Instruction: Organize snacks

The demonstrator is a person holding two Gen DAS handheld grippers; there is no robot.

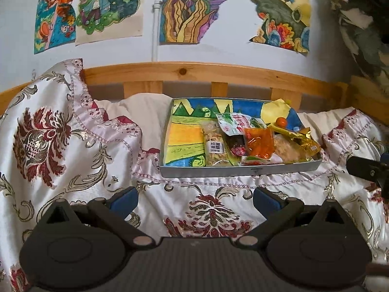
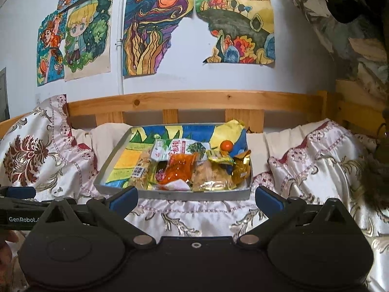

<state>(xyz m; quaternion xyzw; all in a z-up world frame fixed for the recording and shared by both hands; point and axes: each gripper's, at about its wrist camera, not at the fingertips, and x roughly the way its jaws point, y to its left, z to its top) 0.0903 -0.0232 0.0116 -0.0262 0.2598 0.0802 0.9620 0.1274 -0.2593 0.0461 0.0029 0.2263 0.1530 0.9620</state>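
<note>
Left wrist view: the left gripper (image 1: 195,200) is spread wide and empty above the bed cover (image 1: 73,146). The tray (image 1: 238,170) lies ahead, long axis left-right, snack packets (image 1: 257,143) piled at its right end.

Right wrist view: the right gripper (image 2: 196,200) is likewise spread, just before the tray (image 2: 194,194). The other gripper's body reads "GenRobot".

snack packets (image 1: 255,143) in tray's (image 1: 238,170) right half — tray on bedspread (image 1: 206,189)

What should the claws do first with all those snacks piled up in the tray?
Probably ease the open right claw forward to the orange translucent packet lying on top of the pile in the shallow grey metal tray. Both claws are empty and short of the tray.
</note>
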